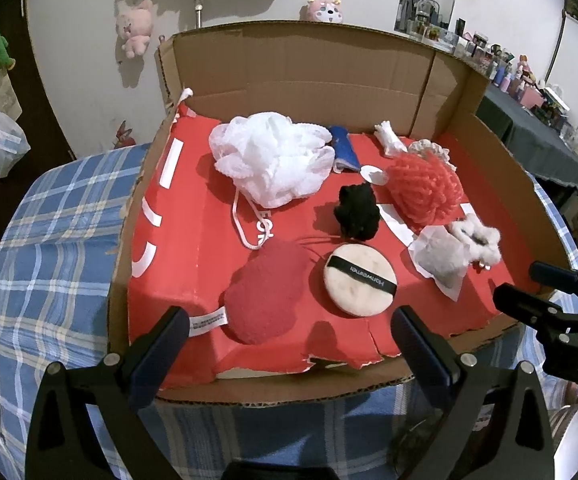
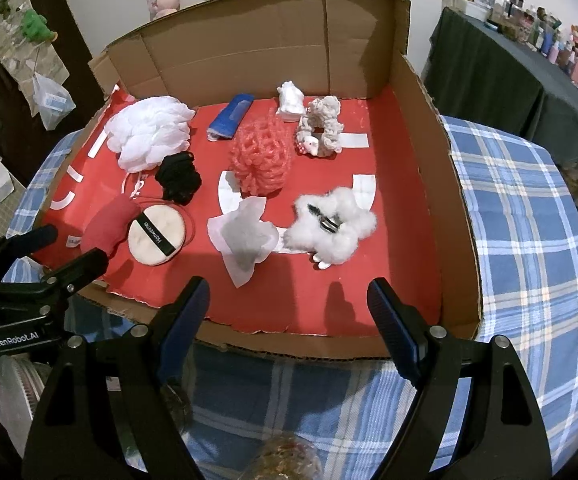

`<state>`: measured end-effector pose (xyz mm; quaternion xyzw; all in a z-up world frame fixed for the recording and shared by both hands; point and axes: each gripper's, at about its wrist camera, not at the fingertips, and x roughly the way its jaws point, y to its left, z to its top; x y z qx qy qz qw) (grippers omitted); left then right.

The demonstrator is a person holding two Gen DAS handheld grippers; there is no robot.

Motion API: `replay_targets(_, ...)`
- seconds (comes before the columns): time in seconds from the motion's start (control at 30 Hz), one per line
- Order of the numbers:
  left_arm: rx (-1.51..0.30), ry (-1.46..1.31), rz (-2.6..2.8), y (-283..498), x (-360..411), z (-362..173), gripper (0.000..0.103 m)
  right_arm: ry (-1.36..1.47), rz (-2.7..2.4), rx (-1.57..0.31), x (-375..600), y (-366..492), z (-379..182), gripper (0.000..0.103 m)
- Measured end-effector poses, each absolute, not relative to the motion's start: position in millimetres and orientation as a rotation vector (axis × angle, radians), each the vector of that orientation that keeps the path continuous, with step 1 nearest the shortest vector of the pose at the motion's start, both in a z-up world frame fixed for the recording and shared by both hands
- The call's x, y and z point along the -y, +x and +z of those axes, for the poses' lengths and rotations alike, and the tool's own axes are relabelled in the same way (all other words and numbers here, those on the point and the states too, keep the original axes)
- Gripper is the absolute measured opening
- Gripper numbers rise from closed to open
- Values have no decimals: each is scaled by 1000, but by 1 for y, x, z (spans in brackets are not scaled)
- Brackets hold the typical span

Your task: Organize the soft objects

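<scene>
Several soft things lie on the red floor of a low cardboard box (image 1: 501, 184) (image 2: 455, 216). A white mesh pouf (image 1: 273, 156) (image 2: 149, 136) sits at the back left, a black fluffy piece (image 1: 357, 210) (image 2: 179, 178) and a coral mesh sponge (image 1: 423, 190) (image 2: 261, 160) near the middle. Nearer the front lie a red pad (image 1: 265, 296) (image 2: 107, 224), a round powder puff (image 1: 360, 284) (image 2: 156, 234), a grey sachet (image 1: 441, 260) (image 2: 245, 236) and a white fluffy clip (image 1: 477, 240) (image 2: 331, 226). My left gripper (image 1: 289, 340) (image 2: 65, 252) is open at the box's front edge near the red pad. My right gripper (image 2: 289, 308) (image 1: 529, 284) is open at the front edge, before the sachet and clip.
A blue folded item (image 2: 231, 116), a small white piece (image 2: 291, 100) and a beige scrunchie (image 2: 323, 126) lie at the back of the box. The box stands on a blue plaid cloth (image 2: 529, 240). A dark table with small items (image 2: 529, 48) stands at the right.
</scene>
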<state>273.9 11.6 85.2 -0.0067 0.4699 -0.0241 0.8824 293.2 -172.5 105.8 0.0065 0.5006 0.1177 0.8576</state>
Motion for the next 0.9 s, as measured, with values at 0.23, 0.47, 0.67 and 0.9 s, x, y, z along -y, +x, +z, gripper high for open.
replay_targets(0.23, -977, -6, -49, 274, -10, 85, 103, 15, 248, -1053, 172, 294, 105, 81)
replay_targets(0.47, -984, -17, -53, 275, -12, 84, 103, 17, 248, -1059, 173, 294, 104, 81)
replay_targets(0.67, -982, -5, -49, 274, -10, 84, 102, 22, 249, -1063, 174, 294, 103, 81)
replay_targets(0.9, -984, 1, -51, 275, -10, 84, 102, 23, 249, -1063, 174, 294, 103, 81)
